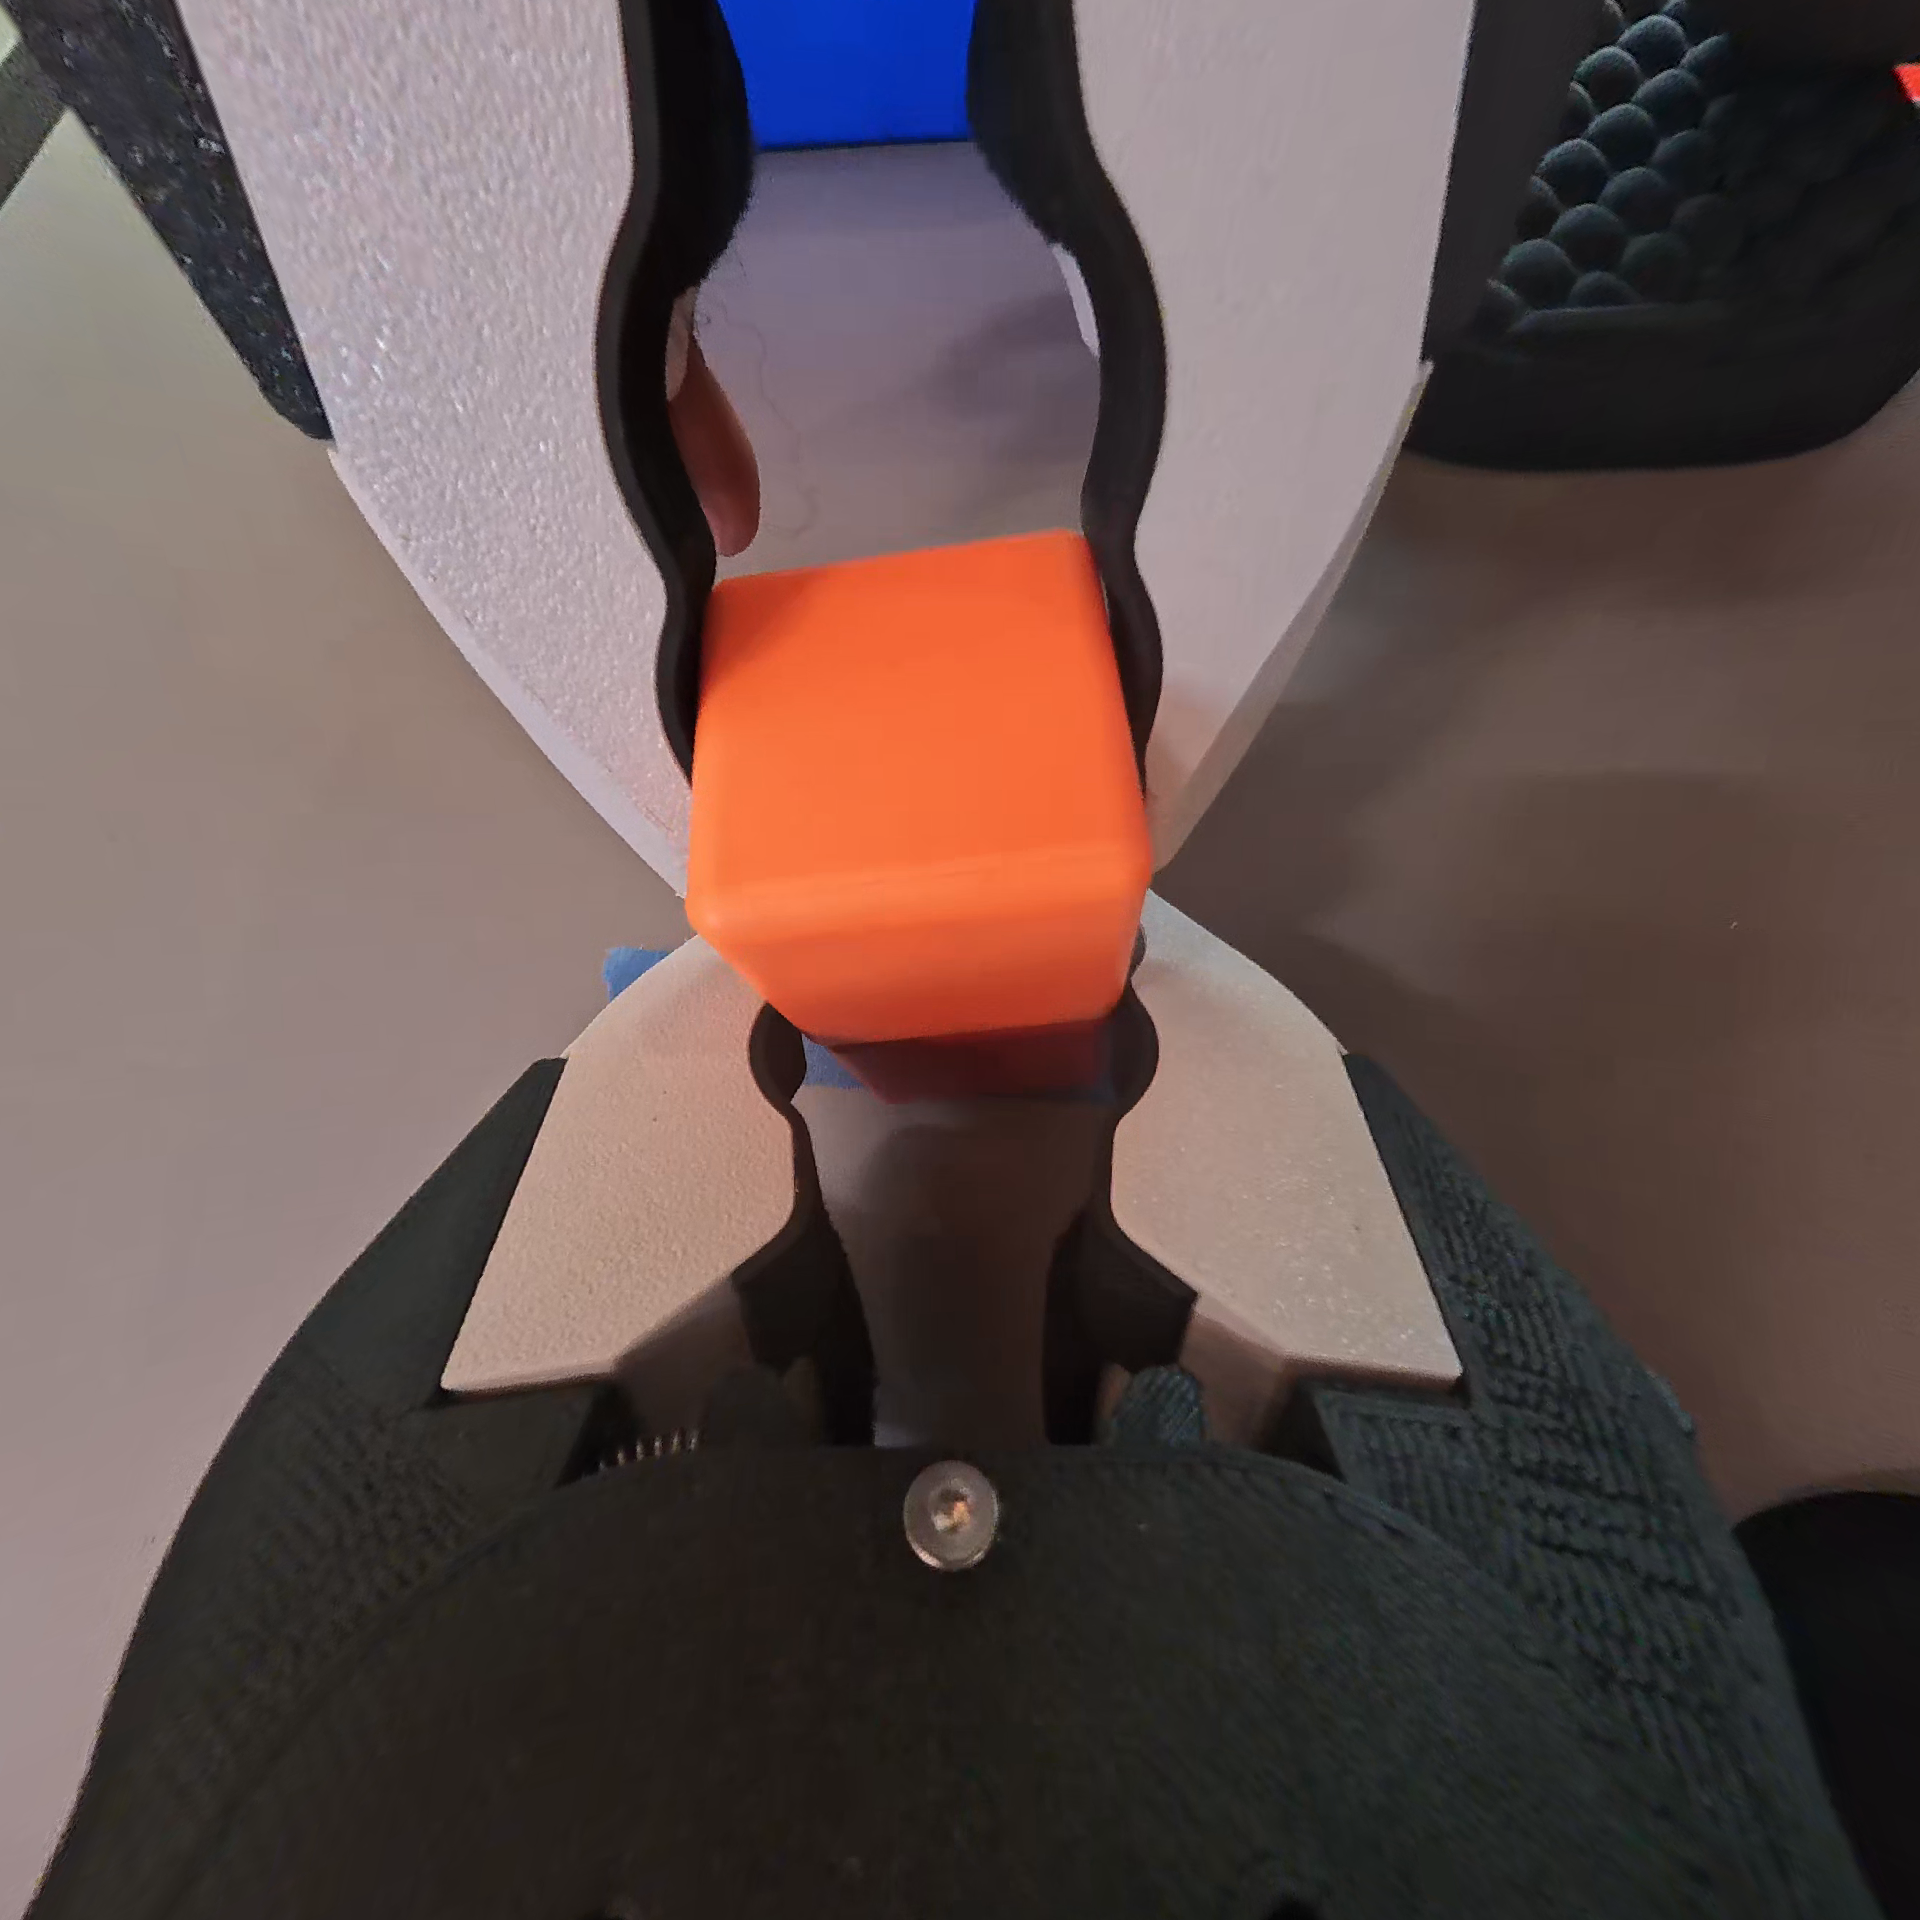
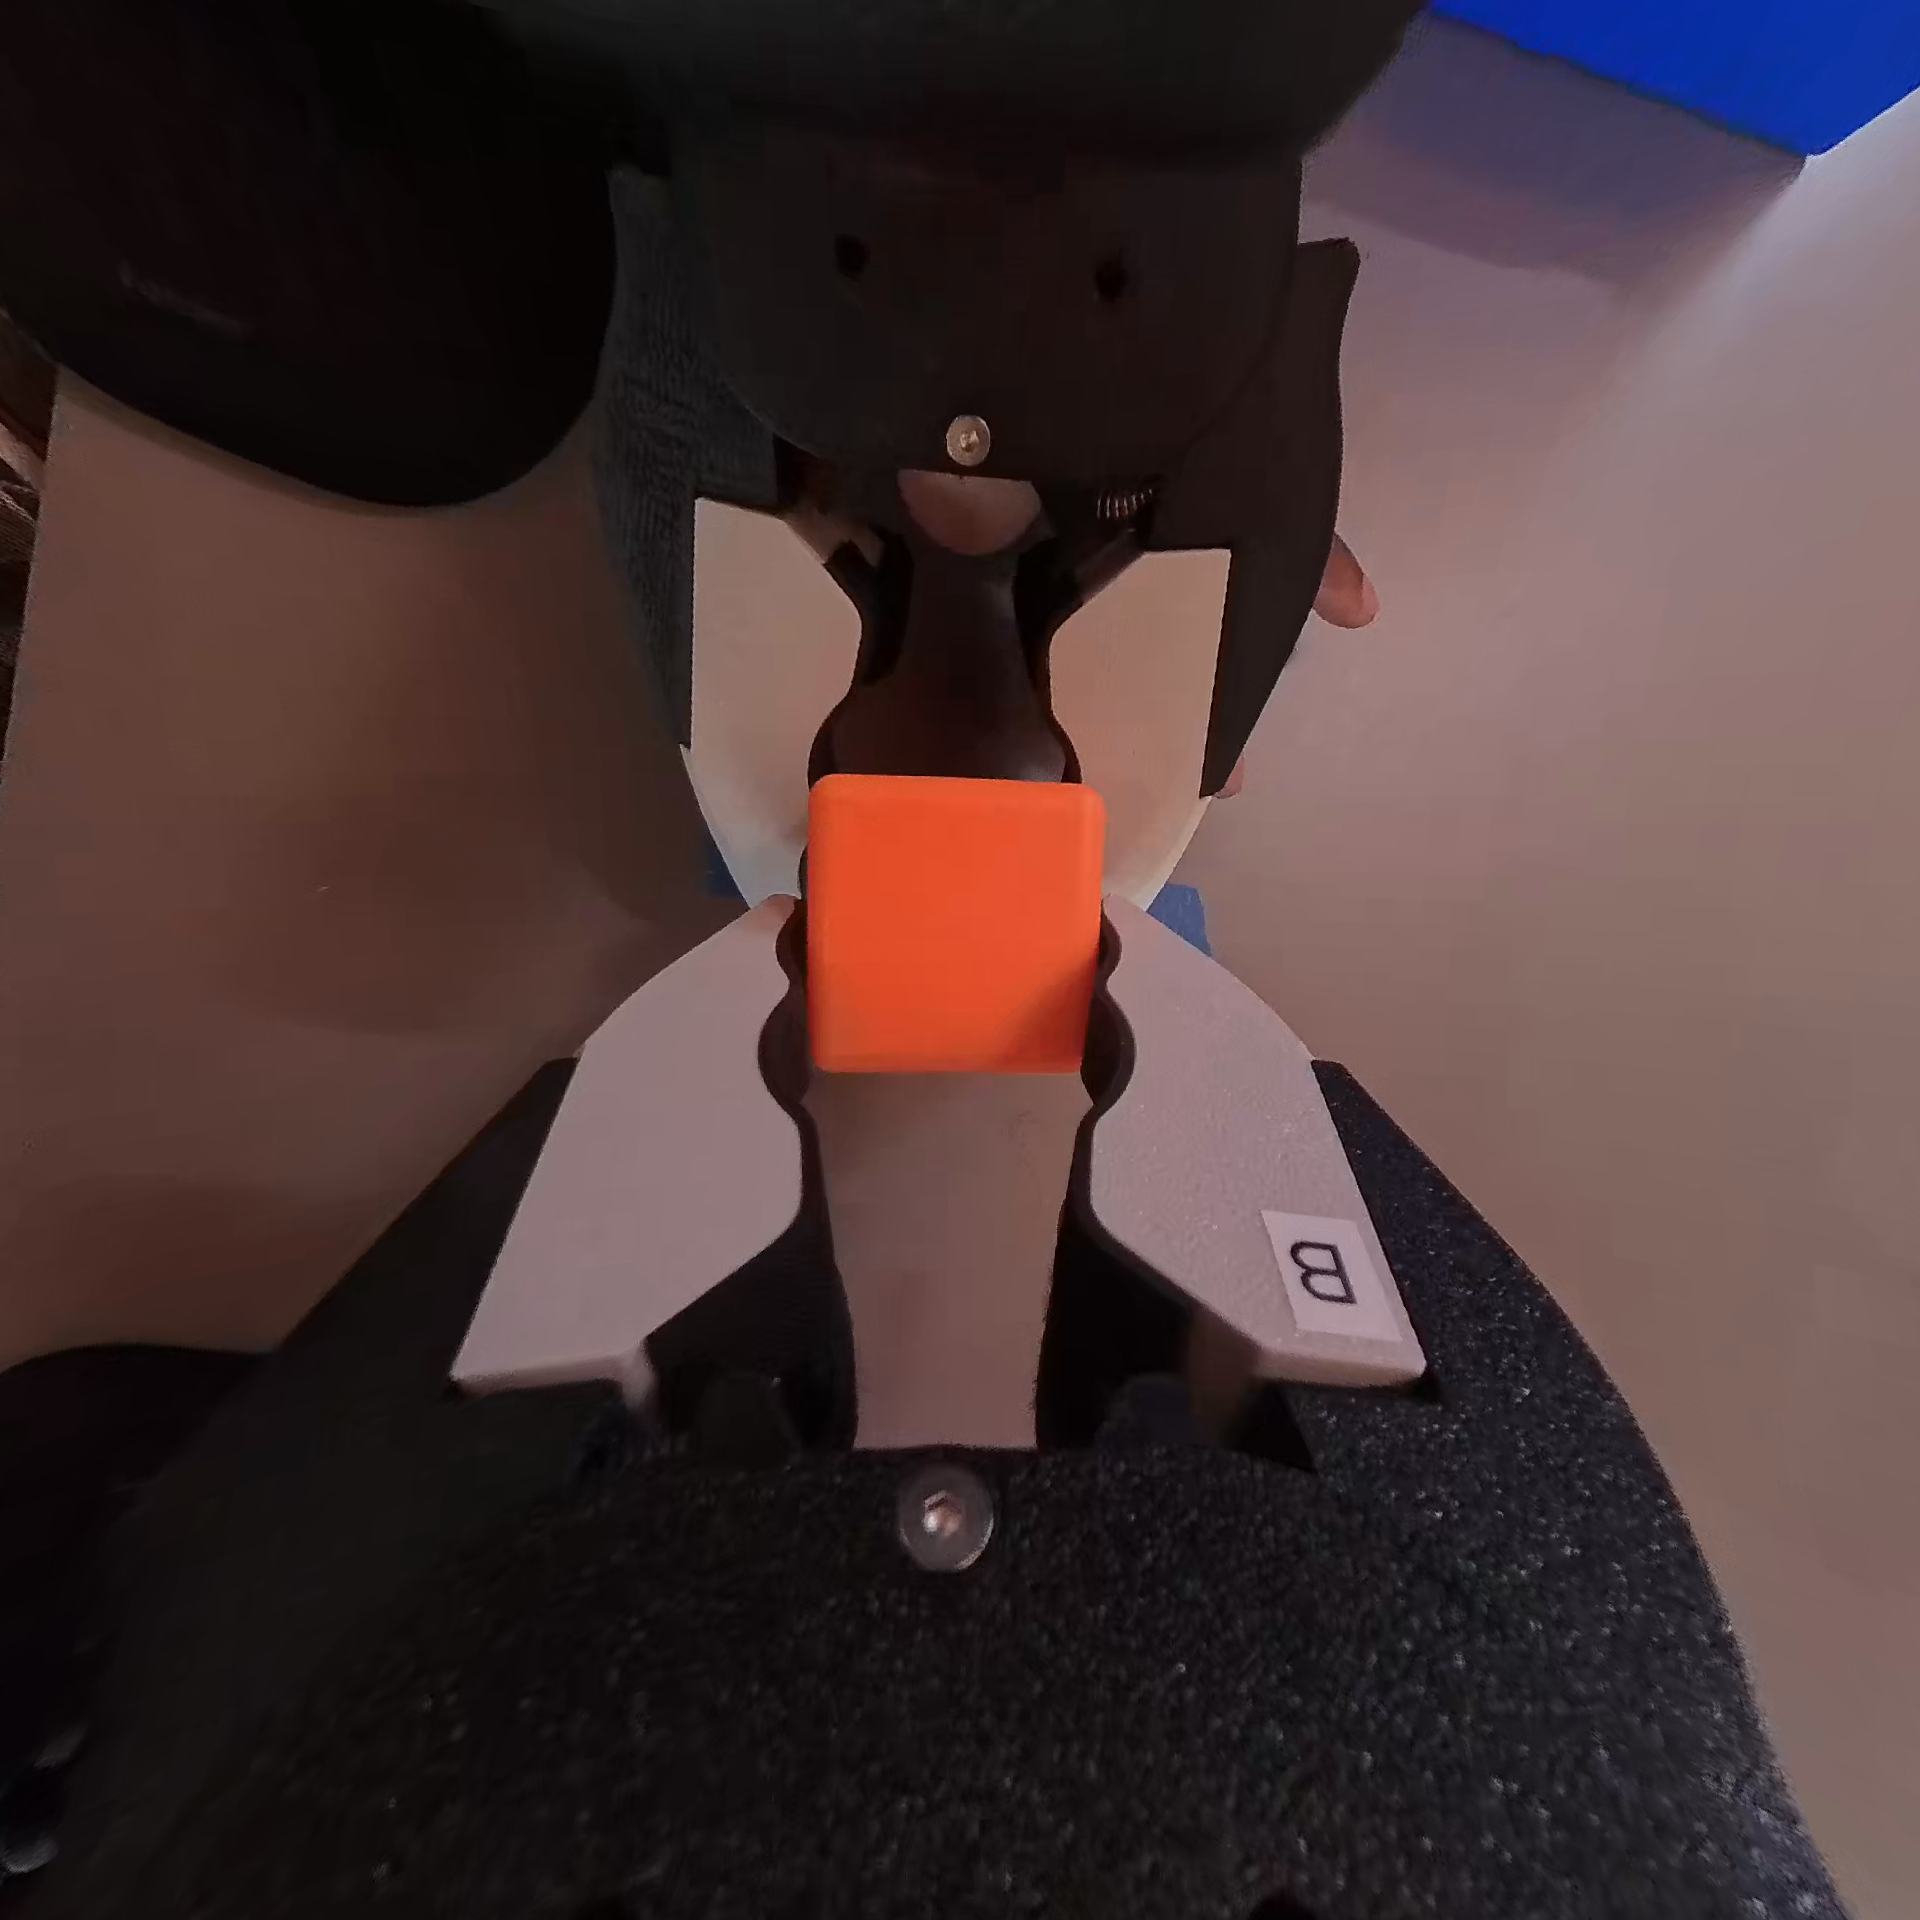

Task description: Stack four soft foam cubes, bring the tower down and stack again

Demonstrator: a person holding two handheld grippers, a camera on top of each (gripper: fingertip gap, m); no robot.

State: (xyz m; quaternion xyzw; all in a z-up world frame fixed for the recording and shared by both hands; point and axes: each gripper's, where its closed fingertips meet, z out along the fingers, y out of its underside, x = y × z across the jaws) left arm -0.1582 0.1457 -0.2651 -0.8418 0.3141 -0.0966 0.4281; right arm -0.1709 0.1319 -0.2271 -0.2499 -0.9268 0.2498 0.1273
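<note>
1. White fingers with black wavy pads make up the right tool (image 2: 945,935), which is closed on the orange cube (image 2: 951,925). Both pads press against its opposite side faces.
2. From the left wrist view the same hold shows from the far side: the right tool (image 1: 920,831) reaches in from the top of the picture and pinches the orange cube (image 1: 914,769) near its fingertips.
3. Facing it, the left tool (image 1: 935,997) has its fingers parted by roughly a cube's width, set lower, at the level of a dark red cube (image 1: 966,1065). Slivers of blue show between the pads and that cube, but I cannot tell whether the pads touch it.
4. The orange cube sits directly over the dark red cube, whose top is hidden in shadow beneath it.
5. Blue tape (image 1: 629,961) lies on the table (image 1: 260,831) under the stack.
6. A person's fingertip (image 1: 717,457) shows behind the right tool's finger.
7. Farther off are a black dimpled object (image 1: 1662,208) and a bright blue surface (image 1: 862,73).
</note>
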